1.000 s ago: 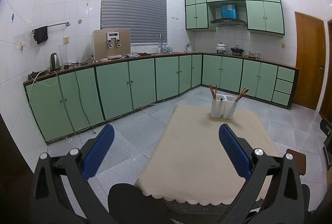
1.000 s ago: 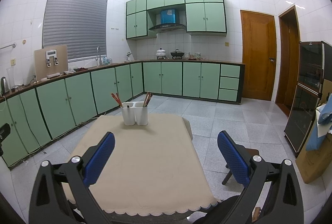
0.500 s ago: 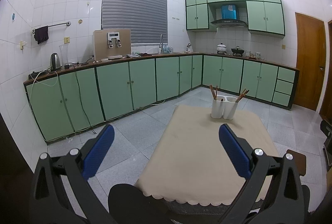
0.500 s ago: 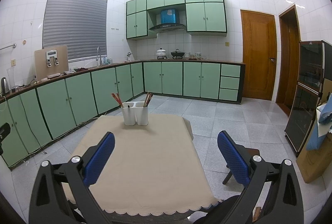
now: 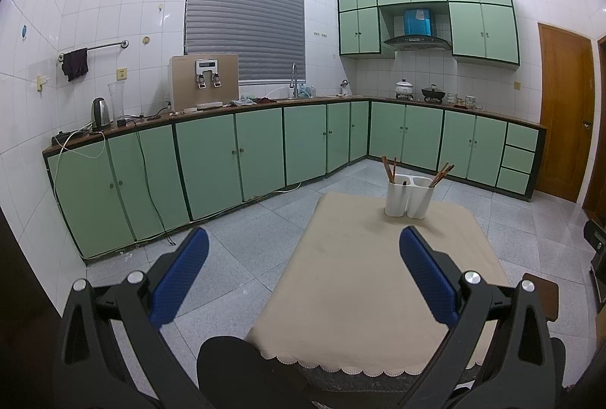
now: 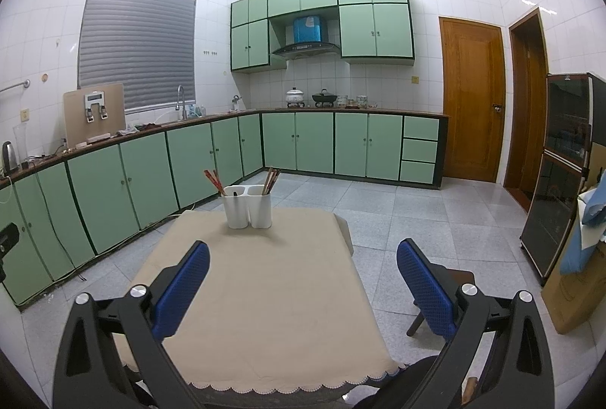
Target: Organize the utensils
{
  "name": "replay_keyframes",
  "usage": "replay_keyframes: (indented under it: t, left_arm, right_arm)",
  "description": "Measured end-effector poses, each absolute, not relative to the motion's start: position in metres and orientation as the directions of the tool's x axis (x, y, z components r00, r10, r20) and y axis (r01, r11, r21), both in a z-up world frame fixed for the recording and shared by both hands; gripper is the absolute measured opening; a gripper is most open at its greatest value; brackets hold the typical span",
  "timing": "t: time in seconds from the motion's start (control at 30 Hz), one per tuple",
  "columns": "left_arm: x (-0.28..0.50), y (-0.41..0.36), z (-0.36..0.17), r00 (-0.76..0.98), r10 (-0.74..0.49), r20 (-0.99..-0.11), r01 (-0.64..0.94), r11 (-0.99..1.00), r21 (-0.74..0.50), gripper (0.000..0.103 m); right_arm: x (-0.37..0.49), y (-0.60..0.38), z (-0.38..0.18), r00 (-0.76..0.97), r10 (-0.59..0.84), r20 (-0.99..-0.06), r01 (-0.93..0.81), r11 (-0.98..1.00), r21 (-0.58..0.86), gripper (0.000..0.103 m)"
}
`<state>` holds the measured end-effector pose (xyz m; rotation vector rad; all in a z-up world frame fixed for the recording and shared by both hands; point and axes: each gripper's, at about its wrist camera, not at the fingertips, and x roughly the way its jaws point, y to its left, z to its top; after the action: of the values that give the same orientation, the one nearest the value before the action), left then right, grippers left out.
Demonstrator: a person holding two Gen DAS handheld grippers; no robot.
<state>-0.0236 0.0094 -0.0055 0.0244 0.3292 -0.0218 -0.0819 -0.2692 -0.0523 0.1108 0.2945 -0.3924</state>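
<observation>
A white two-cup utensil holder [image 5: 409, 196] stands at the far end of a table with a beige cloth [image 5: 371, 280]. It also shows in the right wrist view [image 6: 248, 206]. Brown chopsticks [image 5: 389, 168] stick out of its left cup and more chopsticks [image 6: 271, 180] out of its right cup. My left gripper [image 5: 303, 238] is open and empty, held above the table's near edge. My right gripper [image 6: 303, 252] is open and empty, also near the table's front, well short of the holder.
Green cabinets [image 5: 227, 155] line the back and left walls under a cluttered counter. A wooden stool [image 6: 447, 295] stands right of the table. A dark cabinet [image 6: 560, 178] and a cardboard box [image 6: 575, 295] stand at the far right. Grey tiled floor surrounds the table.
</observation>
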Motion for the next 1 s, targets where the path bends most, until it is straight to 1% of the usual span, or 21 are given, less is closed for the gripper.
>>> replay_keyframes:
  t: [1.0]
  left_arm:
    - [-0.0241,0.0091,-0.0033,0.947,-0.02,-0.322,0.028,0.999,0.02,0.098]
  right_arm:
    - [-0.0814,-0.2648,-0.0504,0.881,-0.359,-0.308,0.393,0.918,0.054,0.097]
